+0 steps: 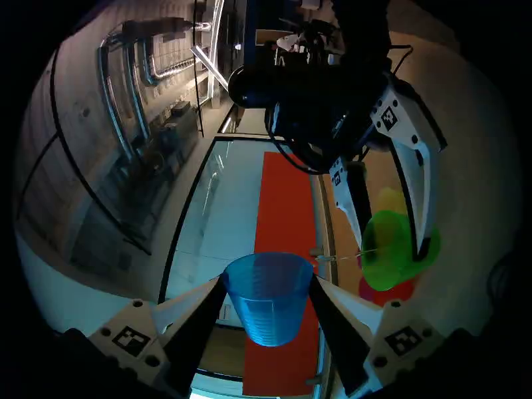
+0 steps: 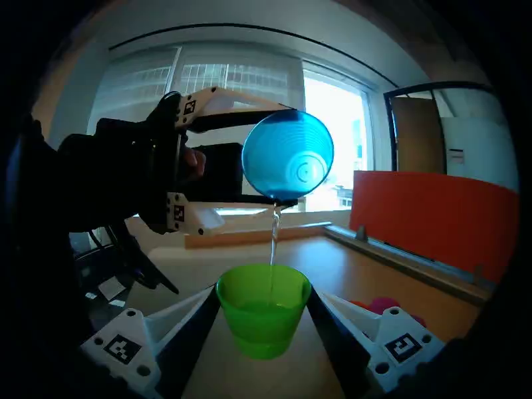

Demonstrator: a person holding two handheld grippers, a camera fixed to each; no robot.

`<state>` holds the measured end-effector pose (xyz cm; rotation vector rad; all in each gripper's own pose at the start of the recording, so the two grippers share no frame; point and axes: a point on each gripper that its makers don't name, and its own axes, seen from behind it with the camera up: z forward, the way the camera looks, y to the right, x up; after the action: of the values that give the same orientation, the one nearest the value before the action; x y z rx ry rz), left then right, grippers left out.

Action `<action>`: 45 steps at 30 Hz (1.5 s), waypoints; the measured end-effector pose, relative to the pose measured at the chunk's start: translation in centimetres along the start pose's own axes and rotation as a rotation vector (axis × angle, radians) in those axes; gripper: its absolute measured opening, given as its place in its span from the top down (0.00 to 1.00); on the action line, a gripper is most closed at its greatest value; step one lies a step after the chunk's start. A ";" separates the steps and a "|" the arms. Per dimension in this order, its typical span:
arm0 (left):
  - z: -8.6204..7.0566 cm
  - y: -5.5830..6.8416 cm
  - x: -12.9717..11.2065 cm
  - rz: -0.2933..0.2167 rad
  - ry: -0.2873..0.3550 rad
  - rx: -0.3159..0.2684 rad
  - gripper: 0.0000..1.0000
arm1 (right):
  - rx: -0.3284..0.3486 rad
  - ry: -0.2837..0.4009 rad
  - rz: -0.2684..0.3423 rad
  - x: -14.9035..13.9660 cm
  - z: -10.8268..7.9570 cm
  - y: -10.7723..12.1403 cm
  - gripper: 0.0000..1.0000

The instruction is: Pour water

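**Left gripper view.** The blue cup (image 1: pixel 269 309) sits at lower centre of the frame, between the two fingers of the left gripper (image 1: pixel 266 286). One finger presses on each side of the cup wall, so the jaws stand apart by the cup's width and grip it.

**Right gripper view.**
- The green cup (image 2: pixel 264 316) sits upright at lower centre, clamped between the fingers of the right gripper (image 2: pixel 264 292). The jaws are spread to the cup's width, with one finger on each side.
- The blue cup appears at upper centre, tipped far over, directly above the green cup and not touching it.
- A thin stream of water (image 2: pixel 272 239) falls from the blue cup's lower edge into the green cup, which holds some liquid.
- A wooden table (image 2: pixel 372 266) lies below the cups.
- An orange panel (image 2: pixel 432 213) stands at right.
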<state>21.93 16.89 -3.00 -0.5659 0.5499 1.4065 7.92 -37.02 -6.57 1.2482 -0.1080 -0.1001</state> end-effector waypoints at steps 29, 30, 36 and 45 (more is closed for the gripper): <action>-0.1 -0.6 0.2 0.051 0.012 0.016 0.14 | 0.003 0.000 -0.003 0.1 0.1 -0.1 0.08; -0.1 -0.6 0.2 0.054 0.012 0.016 0.14 | 0.003 0.000 -0.004 0.2 0.1 -0.1 0.08; -0.1 -0.5 0.3 0.061 0.010 0.017 0.14 | 0.005 0.002 -0.006 0.3 0.2 -0.2 0.08; -0.6 -0.5 0.6 0.071 0.009 0.020 0.14 | 0.010 0.000 -0.013 0.4 0.2 -0.4 0.08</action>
<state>22.50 16.91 -3.78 -0.5413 0.5950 1.4649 8.24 -37.38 -6.89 1.2590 -0.1005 -0.1108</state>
